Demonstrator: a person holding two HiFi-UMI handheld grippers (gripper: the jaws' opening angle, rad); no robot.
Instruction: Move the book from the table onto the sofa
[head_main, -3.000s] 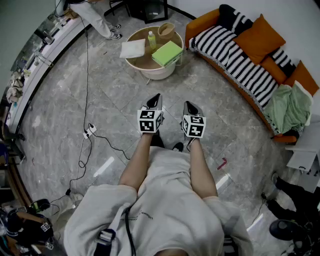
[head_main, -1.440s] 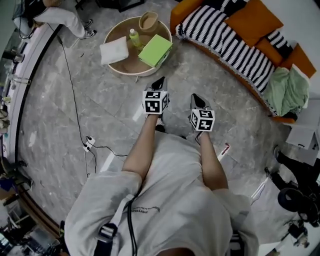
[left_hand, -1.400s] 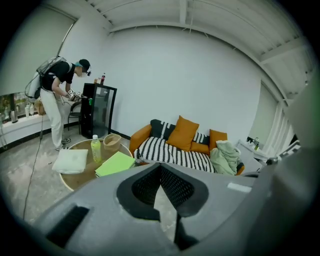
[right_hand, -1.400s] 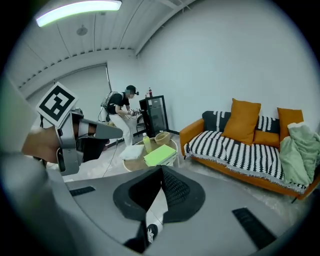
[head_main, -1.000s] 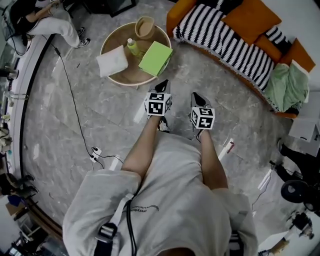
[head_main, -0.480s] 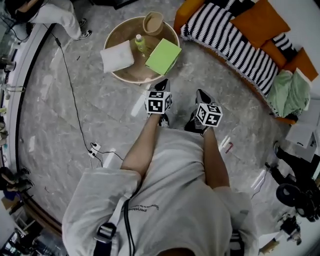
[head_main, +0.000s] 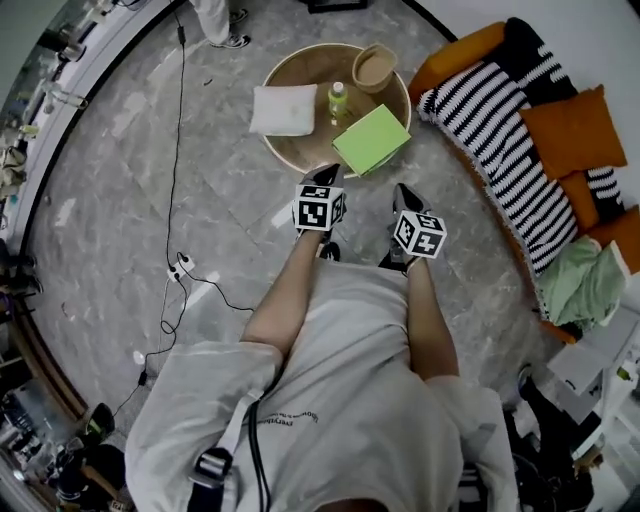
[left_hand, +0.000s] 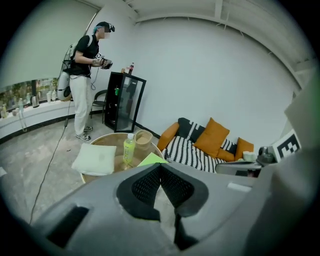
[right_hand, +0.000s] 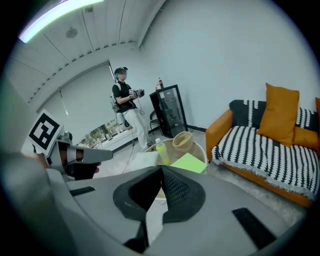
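Green book seemingly overhangs table rim near closed, empty left hand-held gripper and right hand-held gripper.

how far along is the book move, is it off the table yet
Nothing is done yet: the green book lies on the round table, beside a bottle. In hand: nothing; the left gripper and right gripper are both shut and empty, near the table's edge. Left: open, grasp the book, carry it to the sofa.
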